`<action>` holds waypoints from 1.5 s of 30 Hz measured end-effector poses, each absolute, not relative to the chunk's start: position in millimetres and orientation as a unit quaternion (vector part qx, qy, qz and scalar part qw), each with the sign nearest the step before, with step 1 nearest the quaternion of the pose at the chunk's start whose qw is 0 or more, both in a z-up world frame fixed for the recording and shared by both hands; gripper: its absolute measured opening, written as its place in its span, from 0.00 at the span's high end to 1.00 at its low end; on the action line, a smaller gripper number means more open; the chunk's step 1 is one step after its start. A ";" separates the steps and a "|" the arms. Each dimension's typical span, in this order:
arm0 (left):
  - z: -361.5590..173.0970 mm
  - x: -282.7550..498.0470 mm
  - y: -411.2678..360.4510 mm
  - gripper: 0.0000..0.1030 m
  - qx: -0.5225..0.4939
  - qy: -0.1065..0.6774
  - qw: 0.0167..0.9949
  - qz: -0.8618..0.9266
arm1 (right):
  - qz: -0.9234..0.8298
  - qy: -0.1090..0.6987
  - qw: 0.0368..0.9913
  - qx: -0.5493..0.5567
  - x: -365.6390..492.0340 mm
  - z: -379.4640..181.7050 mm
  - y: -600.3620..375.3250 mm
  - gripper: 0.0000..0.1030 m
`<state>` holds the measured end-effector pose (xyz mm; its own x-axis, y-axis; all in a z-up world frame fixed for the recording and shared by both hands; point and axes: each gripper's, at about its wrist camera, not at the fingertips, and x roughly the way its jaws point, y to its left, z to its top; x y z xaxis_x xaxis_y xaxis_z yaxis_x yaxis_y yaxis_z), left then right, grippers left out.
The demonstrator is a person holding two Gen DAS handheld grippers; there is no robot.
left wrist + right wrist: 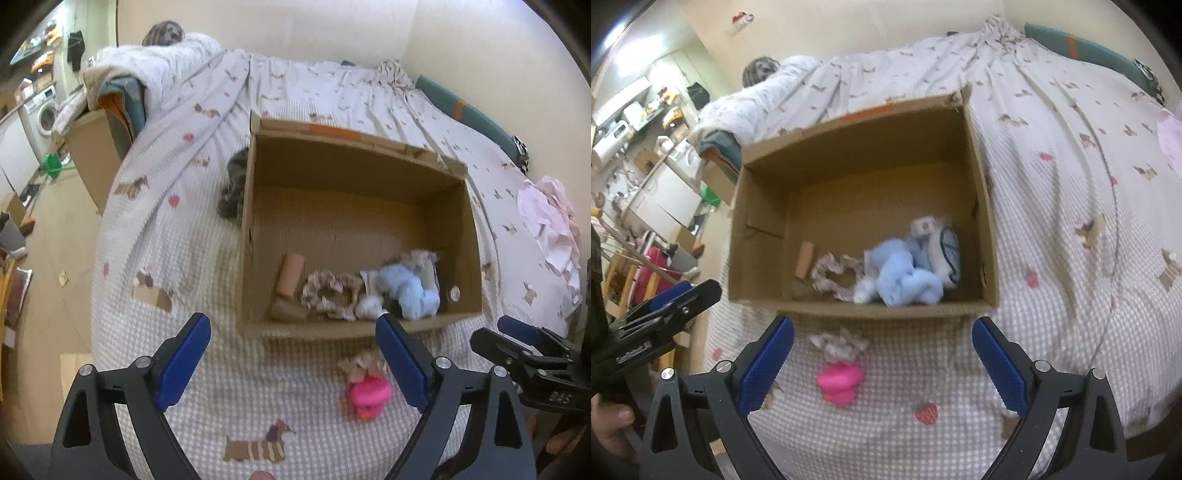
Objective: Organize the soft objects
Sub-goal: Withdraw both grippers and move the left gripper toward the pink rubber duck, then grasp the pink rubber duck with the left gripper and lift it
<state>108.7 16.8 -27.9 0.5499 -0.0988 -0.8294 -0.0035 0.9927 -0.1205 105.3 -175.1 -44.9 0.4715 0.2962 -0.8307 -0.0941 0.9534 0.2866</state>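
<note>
The left gripper has its blue fingers spread wide and holds nothing; the right gripper is likewise spread and empty. Both hover above the bedspread just short of the near wall of the cardboard box.

On the cover, a pink toy lies touching a small beige patterned fabric piece at its 12 o'clock side. In the left wrist view the pair sits at about 5 o'clock from the gripper's midpoint, beside the right-hand finger; in the right wrist view they lie at about 7 o'clock, between the fingers.

Inside the box, along the near wall, sit a peach roll, a beige scrunchie, a white tuft and a fluffy light-blue item. These are motion-blurred, and the white and dark things behind the blue one cannot be made out.

A grey fuzzy object is half hidden behind the box's left wall at 11 o'clock, and a pink cloth lies at 2 o'clock, cut by the frame edge
</note>
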 end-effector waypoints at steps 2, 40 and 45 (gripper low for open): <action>-35.4 104.9 15.7 0.13 -0.059 0.487 0.871 -0.025 | 0.090 0.514 0.849 0.086 103.1 -52.2 -175.7 0.00; -139.7 106.7 -64.8 0.29 -0.032 0.607 0.782 -0.136 | 0.065 0.573 0.799 0.169 121.6 -91.5 -208.3 0.00; -157.9 117.8 -82.8 0.53 -0.013 0.626 0.764 -0.155 | 0.054 0.577 0.796 0.177 119.9 -95.5 -215.5 0.00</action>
